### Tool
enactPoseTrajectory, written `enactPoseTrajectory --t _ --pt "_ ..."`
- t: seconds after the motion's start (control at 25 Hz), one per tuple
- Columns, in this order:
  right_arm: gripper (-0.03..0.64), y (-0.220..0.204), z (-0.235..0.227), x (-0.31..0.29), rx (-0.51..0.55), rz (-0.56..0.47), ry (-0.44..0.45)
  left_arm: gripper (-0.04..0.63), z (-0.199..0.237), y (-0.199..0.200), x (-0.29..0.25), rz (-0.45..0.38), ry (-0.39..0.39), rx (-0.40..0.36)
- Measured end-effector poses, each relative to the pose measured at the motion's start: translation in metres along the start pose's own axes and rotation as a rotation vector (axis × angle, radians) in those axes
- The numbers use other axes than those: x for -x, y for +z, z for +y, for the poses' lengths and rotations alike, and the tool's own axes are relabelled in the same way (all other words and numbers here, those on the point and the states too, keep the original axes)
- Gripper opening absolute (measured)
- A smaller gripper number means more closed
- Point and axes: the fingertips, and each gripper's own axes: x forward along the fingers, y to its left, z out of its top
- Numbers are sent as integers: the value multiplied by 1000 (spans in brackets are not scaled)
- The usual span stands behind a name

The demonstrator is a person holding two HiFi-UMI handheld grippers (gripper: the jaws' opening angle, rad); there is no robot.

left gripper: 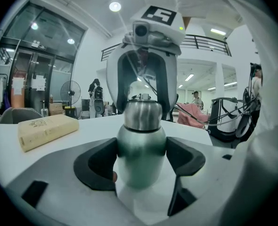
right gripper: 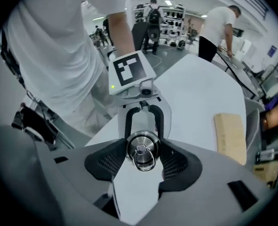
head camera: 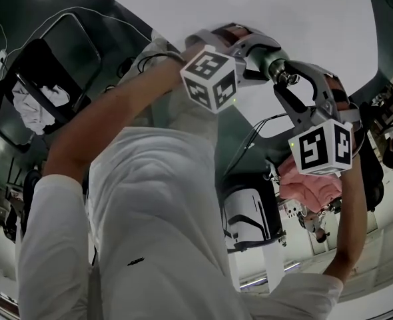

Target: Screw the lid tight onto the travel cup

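Observation:
A green-grey metal travel cup (left gripper: pixel 141 157) stands upright over the white table (right gripper: pixel 200 88), and my left gripper (left gripper: pixel 141 166) is shut on its body from the side. On the cup sits the steel lid (right gripper: pixel 141 147), with a small ring handle (right gripper: pixel 143 161) on top. From above, my right gripper (right gripper: pixel 142 155) straddles the lid, and its dark pads (right gripper: pixel 108 161) lie against both sides of it. The head view shows both grippers meeting at the cup (head camera: pixel 275 65) past the table's near edge, with the right gripper (head camera: pixel 291 87) on the right.
A beige oblong block (right gripper: pixel 230 135) lies on the table to one side of the cup. A black chair (head camera: pixel 50 79) stands by the table's left edge. Several people, a fan (left gripper: pixel 70 91) and carts are in the room behind.

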Motion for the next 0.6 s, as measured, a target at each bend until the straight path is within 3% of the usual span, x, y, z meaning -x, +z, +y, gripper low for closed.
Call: enactPoseTrajectory --t 0.24,0.6 --pt "222 -1 -3 2 -301 -44 -136 314 -2 -5 3 5 -14 19" --pt "222 -4 -2 4 -464 -97 -204 305 -5 -7 5 26 -4 -3"
